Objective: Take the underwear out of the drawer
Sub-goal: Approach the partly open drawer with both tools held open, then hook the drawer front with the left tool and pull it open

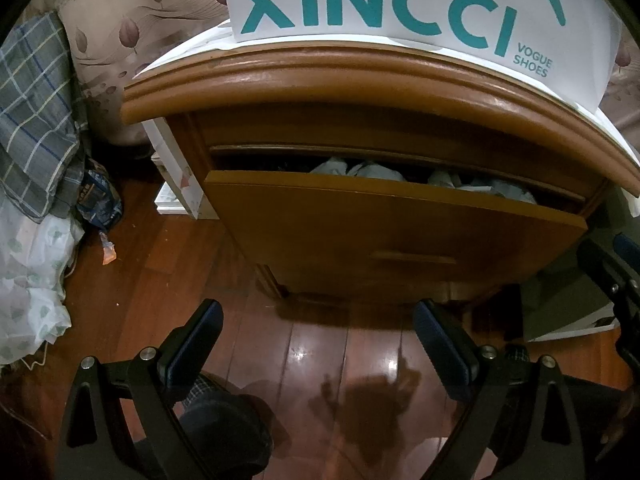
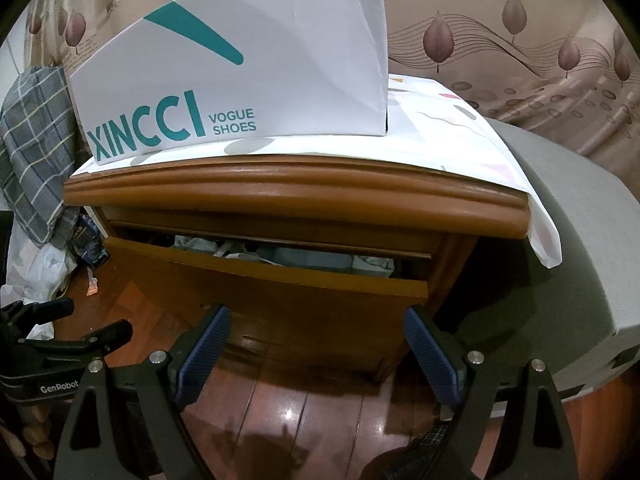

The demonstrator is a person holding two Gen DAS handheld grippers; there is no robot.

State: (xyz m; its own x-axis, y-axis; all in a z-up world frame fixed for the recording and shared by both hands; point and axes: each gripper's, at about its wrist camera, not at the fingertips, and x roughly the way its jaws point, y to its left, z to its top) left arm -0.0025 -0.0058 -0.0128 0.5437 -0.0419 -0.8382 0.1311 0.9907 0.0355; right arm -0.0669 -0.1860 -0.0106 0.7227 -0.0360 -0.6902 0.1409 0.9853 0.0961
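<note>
Pale blue-grey underwear [image 1: 420,178], crumpled, heaped inside half-open wooden drawer [image 1: 384,232]. Well ahead of and above left tongs [image 1: 318,344] and right tongs [image 2: 318,350], both spread wide, empty, over floor [image 1: 340,360].

A wooden nightstand [image 2: 296,196] stands on glossy wood floor [image 1: 340,360] before leaf-patterned wallpaper [image 2: 520,52].

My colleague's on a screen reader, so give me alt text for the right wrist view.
The open right gripper hovers empty before a wooden nightstand whose drawer is pulled partly open, pale blue-grey clothing showing inside. A white XINCCI shoe box stands on the cloth-covered top, and the left gripper shows at the left edge above the wooden floor.
</note>
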